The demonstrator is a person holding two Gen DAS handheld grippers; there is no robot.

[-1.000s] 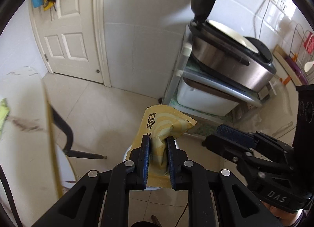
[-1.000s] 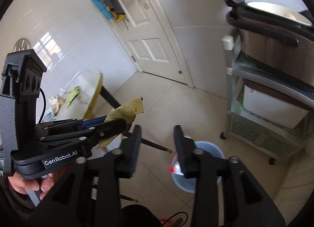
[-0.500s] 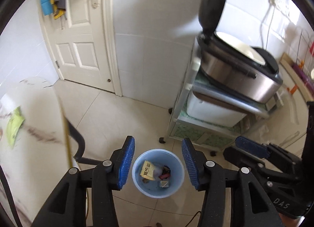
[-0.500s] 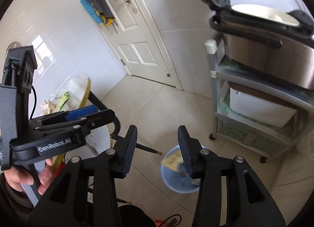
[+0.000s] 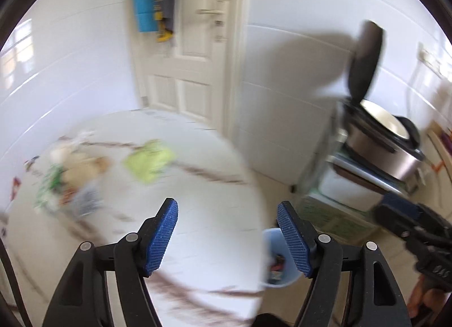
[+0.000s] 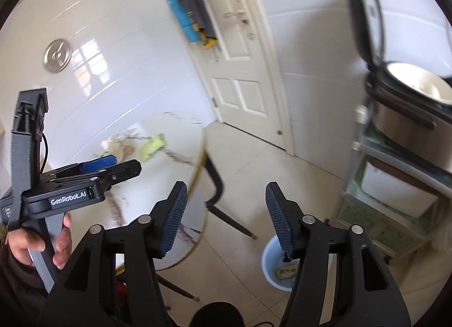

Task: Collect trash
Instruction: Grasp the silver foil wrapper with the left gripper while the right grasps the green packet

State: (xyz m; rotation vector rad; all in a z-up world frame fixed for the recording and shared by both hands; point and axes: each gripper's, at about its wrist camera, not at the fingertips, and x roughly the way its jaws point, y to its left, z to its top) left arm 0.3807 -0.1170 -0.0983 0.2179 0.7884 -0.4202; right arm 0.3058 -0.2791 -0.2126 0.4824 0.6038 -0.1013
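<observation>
- My left claw [image 5: 227,238] has nothing between its blue pads, and its jaws are opening; below it lies the blurred white desk [image 5: 220,214].
- My right claw [image 6: 226,218] is empty as well, with its jaws opening over the floor.
- The blue bin [image 6: 272,267], at the lower right of the right wrist frame, already holds a yellowish wrapper [image 6: 286,272] (plus some dark scraps I can't identify).
- I judge part of the job done, but not all of it.
- A green wrapper [image 5: 148,161] and a heap of mixed litter [image 5: 66,180] are left on the desk, at the centre left of the left wrist frame.
</observation>
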